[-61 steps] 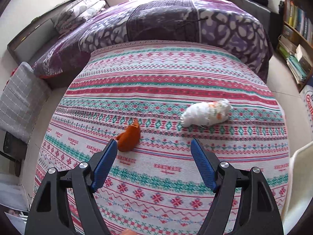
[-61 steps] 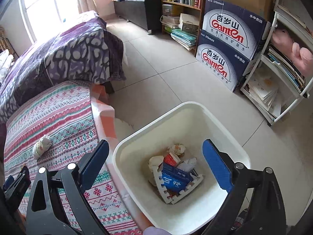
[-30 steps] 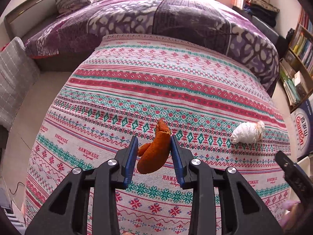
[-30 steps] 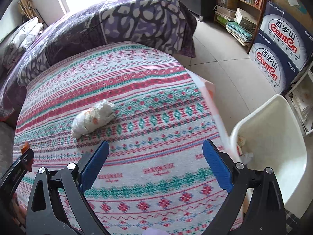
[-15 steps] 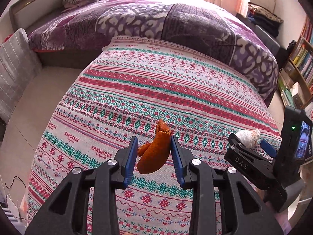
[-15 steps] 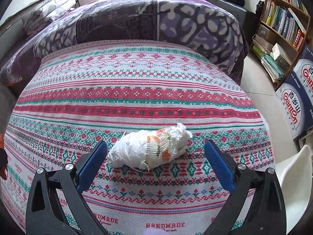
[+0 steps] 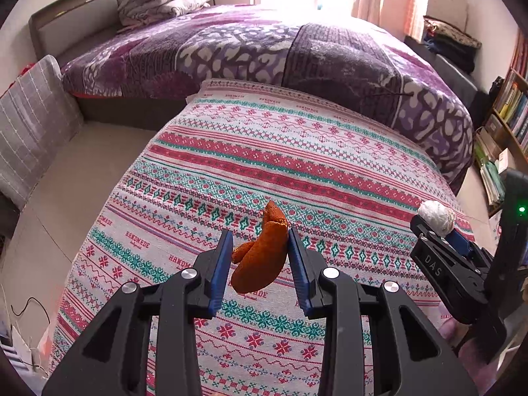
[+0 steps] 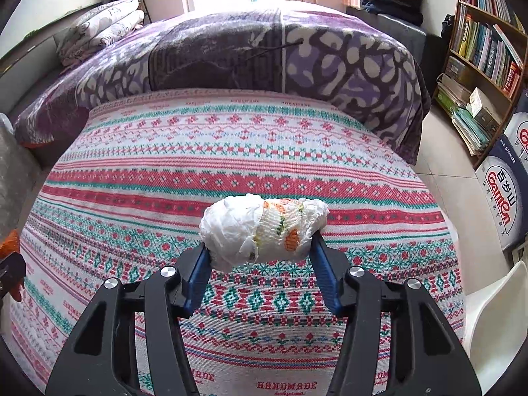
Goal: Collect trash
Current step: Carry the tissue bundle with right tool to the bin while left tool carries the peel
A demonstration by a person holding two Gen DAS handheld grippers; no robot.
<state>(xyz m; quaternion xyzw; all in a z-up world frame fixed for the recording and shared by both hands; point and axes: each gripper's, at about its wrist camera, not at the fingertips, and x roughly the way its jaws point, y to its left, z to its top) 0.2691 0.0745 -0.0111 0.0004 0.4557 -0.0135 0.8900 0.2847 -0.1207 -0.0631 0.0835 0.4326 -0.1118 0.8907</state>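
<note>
My left gripper (image 7: 259,252) is shut on an orange peel (image 7: 262,257) and holds it above the patterned tablecloth (image 7: 297,171). My right gripper (image 8: 260,260) is shut on a crumpled white tissue wad (image 8: 260,231) with orange and green print, just above the cloth (image 8: 231,151). In the left wrist view the right gripper (image 7: 448,241) shows at the right edge with the tissue wad (image 7: 435,217) in it. The white trash bin's rim (image 8: 495,310) shows at the lower right of the right wrist view.
A bed with a purple blanket (image 7: 297,46) lies behind the table. A bookshelf (image 8: 485,52) and blue-and-white Ganten boxes (image 8: 505,198) stand on the right. A grey cushion (image 7: 33,122) is on the left, by bare floor (image 7: 72,178).
My right gripper swung from the bin to the tissue wad and closed on it. My left gripper closed on the orange peel earlier and holds it raised.
</note>
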